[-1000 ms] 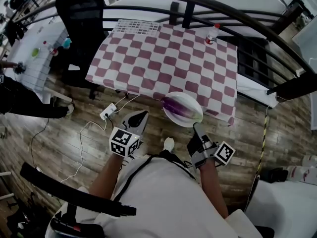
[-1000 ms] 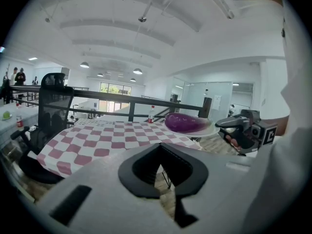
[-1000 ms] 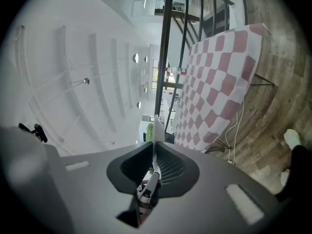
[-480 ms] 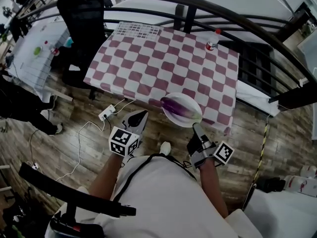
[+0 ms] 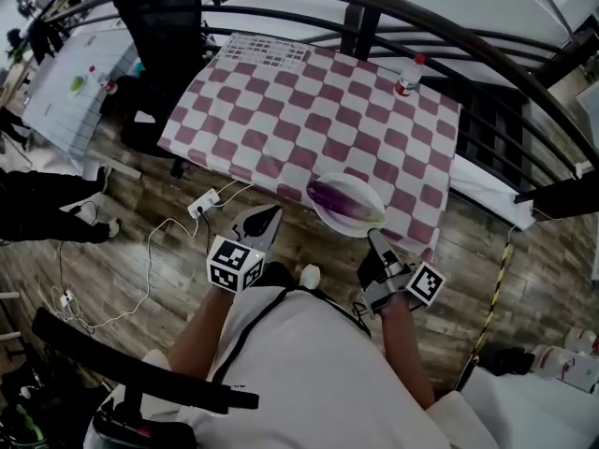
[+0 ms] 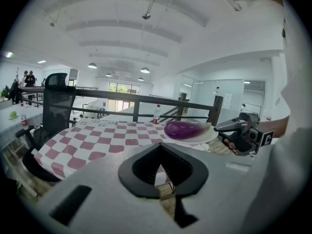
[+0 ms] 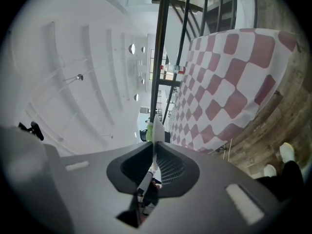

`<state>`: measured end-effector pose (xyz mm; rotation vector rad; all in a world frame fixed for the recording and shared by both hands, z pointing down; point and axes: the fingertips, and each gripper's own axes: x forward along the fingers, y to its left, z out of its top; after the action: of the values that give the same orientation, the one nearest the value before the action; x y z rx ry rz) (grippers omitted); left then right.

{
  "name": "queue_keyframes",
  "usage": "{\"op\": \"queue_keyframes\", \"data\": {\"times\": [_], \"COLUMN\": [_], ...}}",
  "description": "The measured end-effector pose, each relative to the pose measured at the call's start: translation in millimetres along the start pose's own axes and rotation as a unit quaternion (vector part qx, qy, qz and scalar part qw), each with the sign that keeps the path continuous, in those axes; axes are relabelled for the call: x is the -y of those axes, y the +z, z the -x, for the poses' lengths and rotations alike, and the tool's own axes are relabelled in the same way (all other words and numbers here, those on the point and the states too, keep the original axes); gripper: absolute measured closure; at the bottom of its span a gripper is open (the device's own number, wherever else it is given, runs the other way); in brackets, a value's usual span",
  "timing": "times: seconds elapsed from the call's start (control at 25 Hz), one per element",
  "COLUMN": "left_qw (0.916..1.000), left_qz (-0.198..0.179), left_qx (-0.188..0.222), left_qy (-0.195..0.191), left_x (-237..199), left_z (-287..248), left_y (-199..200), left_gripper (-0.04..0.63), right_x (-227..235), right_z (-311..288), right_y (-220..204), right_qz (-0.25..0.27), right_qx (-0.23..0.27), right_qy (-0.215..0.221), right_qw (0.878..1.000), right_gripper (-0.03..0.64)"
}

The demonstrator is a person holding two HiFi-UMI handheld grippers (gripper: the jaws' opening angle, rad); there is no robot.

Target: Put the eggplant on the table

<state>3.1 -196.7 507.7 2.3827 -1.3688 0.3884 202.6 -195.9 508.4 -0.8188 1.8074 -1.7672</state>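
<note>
A purple eggplant [image 5: 334,197] lies on a white plate [image 5: 360,221]. My right gripper [image 5: 373,239] is shut on the plate's near rim and holds it level at the near edge of the table with the red-and-white checked cloth [image 5: 299,101]. In the right gripper view the thin plate rim [image 7: 155,130] stands edge-on between the jaws. The left gripper view shows the eggplant [image 6: 184,129] on the plate [image 6: 200,139], with the right gripper [image 6: 233,128] behind it. My left gripper [image 5: 266,219] is shut and empty, left of the plate, over the floor.
A small bottle with a red cap [image 5: 407,75] stands at the table's far right corner. A black office chair [image 5: 164,26] sits at the table's left. A dark metal railing [image 5: 374,12] runs behind. A power strip and cables [image 5: 204,204] lie on the wooden floor.
Both grippers and the plate with the eggplant have come a little nearer to the table's near edge. A person at the left has shifted.
</note>
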Motion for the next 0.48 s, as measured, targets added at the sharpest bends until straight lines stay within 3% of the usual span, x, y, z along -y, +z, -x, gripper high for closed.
{"op": "queue_keyframes", "data": {"times": [0.48], "left_qw": [0.9999], "left_qz": [-0.001], "left_qx": [-0.011], "left_qy": [0.0], "left_x": [-8], "left_z": [-20], "left_y": [6], "left_gripper": [0.594], "right_x": [11], "right_z": [-20], "right_y": [20], "right_qz": [-0.002], "right_qx": [-0.006], "right_qy": [0.007], "right_qw": [1.0], "right_gripper": [0.584]}}
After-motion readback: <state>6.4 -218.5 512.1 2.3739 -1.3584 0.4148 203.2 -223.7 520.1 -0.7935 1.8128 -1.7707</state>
